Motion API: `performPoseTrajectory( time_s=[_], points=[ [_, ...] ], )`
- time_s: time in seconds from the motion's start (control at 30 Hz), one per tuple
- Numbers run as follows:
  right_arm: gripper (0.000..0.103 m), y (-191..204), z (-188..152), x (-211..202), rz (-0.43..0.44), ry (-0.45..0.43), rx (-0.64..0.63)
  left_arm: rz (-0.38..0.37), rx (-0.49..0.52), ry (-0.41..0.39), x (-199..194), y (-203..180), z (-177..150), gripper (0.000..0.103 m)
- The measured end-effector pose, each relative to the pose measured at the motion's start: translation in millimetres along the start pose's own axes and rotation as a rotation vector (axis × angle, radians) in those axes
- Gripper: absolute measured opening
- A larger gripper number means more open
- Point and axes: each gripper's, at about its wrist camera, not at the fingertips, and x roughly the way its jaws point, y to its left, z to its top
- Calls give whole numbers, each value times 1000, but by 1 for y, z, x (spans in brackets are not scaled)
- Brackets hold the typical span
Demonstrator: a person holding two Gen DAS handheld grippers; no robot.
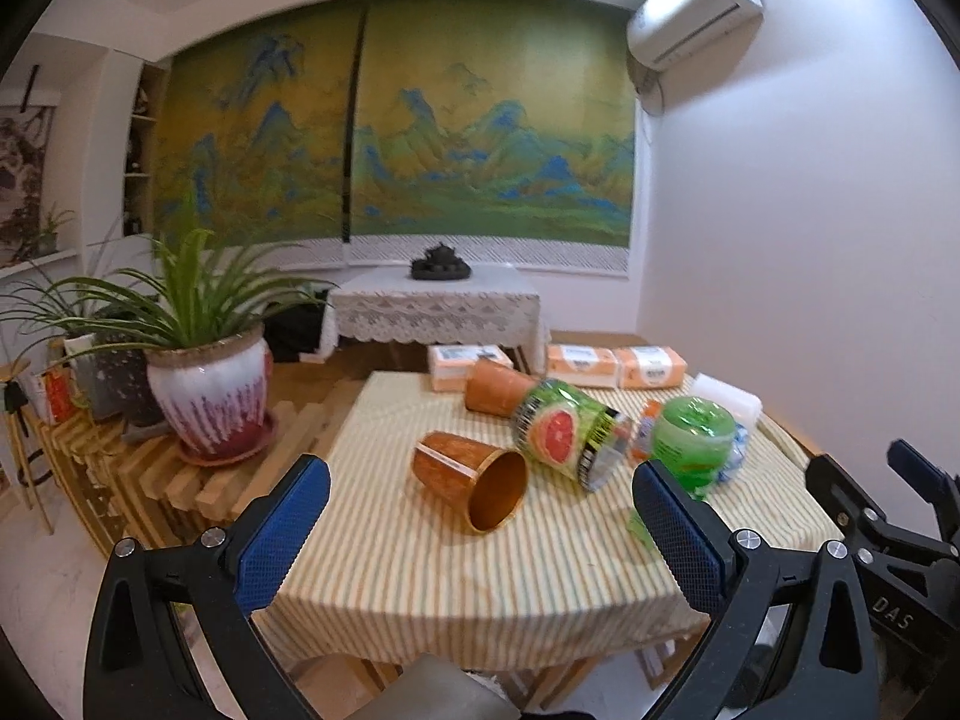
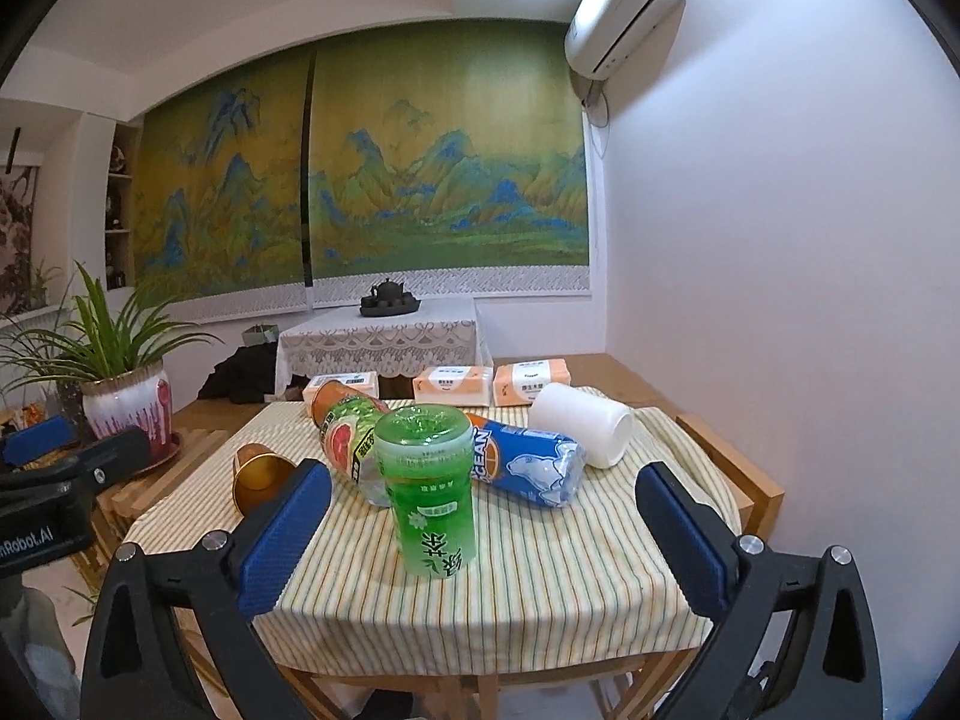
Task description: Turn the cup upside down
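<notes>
Copper cup on its side on the striped table, both grippers empty.

Left wrist view: left gripper (image 1: 480, 531) jaws wide, the cup (image 1: 471, 480) at frame centre, mouth toward the camera. Right wrist view: right gripper (image 2: 483, 534) jaws wide around a green bottle (image 2: 431, 489), untouched; cup (image 2: 259, 474) at middle left.

Left claw (image 1: 480, 531): my blue pads spread wide, nothing between them, pointing forward and slightly down.
Right claw (image 2: 483, 531): my pads equally wide apart, gripping nothing, held level beside the left.
</notes>
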Motion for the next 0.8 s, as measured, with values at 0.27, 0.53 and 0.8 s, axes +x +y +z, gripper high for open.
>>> performPoseTrajectory(
  time_s=[0.27, 0.53, 0.8],
  points=[
    [101, 0, 3, -4, -4, -13, 13, 39, -24, -29, -2, 13, 1, 102],
    [101, 0, 6, -5, -11, -20, 7, 35, -11, -18, 2, 9, -1, 102],
    [101, -2, 7, -6, -15, -27, 12, 29, -11, -14, 3, 7, -1, 102]
  ],
)
